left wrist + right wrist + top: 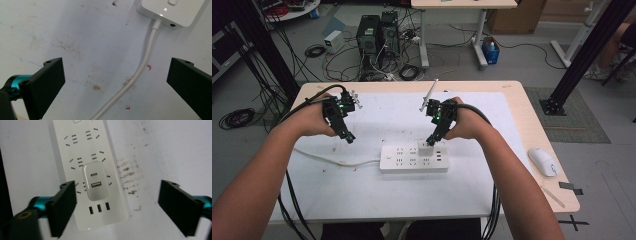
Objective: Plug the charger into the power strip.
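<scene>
The charger (95, 181) sits plugged into the power strip (414, 157), and the right gripper (117, 205) hangs just above it with its jaws spread wide apart, holding nothing. In the right gripper view the charger lies between the two jaws but closer to the left one, and it touches neither. In the high view the right gripper (432, 140) points down at the charger (426, 148), which stands at the far edge of the strip, toward its right end.

The charger is a small white block with rounded corners. On its top face there are two ports, a small oval one and a wider rectangular one below it. The strip (87, 170) is white and flat, with rows of socket slots and three USB ports near its end. I can read no brand or writing on either.

The left gripper (348, 137) is well apart from the strip, over the white mat (377, 190) to the left. Its jaws are also wide open and empty. Below it the white cable (140, 72) runs over the mat into the end of the strip (172, 11), where a small light and a switch are seen.
</scene>
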Demonstrator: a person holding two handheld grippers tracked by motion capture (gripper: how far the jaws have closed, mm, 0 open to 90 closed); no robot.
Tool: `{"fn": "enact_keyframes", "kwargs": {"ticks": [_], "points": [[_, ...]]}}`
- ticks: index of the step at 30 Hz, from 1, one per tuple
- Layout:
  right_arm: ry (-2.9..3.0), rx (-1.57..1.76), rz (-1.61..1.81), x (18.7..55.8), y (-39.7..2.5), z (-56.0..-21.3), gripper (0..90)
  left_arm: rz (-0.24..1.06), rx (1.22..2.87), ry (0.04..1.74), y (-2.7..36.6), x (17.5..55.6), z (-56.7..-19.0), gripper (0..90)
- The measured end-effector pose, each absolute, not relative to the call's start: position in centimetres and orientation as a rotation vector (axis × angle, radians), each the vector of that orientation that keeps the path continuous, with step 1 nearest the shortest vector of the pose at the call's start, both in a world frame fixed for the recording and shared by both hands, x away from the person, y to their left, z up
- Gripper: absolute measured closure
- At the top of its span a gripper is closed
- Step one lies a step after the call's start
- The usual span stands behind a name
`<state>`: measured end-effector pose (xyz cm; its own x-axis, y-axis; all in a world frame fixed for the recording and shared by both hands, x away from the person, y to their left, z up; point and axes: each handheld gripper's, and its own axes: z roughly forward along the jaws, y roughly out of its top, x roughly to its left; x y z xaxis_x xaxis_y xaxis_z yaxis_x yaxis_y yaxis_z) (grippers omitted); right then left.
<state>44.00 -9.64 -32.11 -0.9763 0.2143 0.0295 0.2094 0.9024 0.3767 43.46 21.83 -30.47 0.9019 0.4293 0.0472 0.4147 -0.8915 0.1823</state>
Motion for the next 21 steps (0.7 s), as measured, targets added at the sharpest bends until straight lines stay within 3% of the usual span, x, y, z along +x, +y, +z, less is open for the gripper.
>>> {"fn": "enact_keyframes", "kwargs": {"ticks": [12, 13, 14, 21], "points": [[3.054, 0.368, 0.562, 44.2, -10.8, -31.3, 11.0, 0.107, 2.903, 0.619, 21.4, 43.9, -29.9, 1.7], [3.053, 0.378, 0.561, 44.2, -10.8, -31.2, 10.1, 0.105, 2.909, 0.612, 21.4, 44.0, -29.8, 1.7], [3.053, 0.380, 0.553, 44.2, -10.8, -31.1, 3.4, 0.099, 2.919, 0.607, 21.4, 44.0, -29.7, 1.7], [3.067, 0.394, 0.474, 44.0, -10.7, -31.2, 0.9, 0.082, 2.933, 0.592, 21.3, 44.6, -29.1, 1.7]]}}
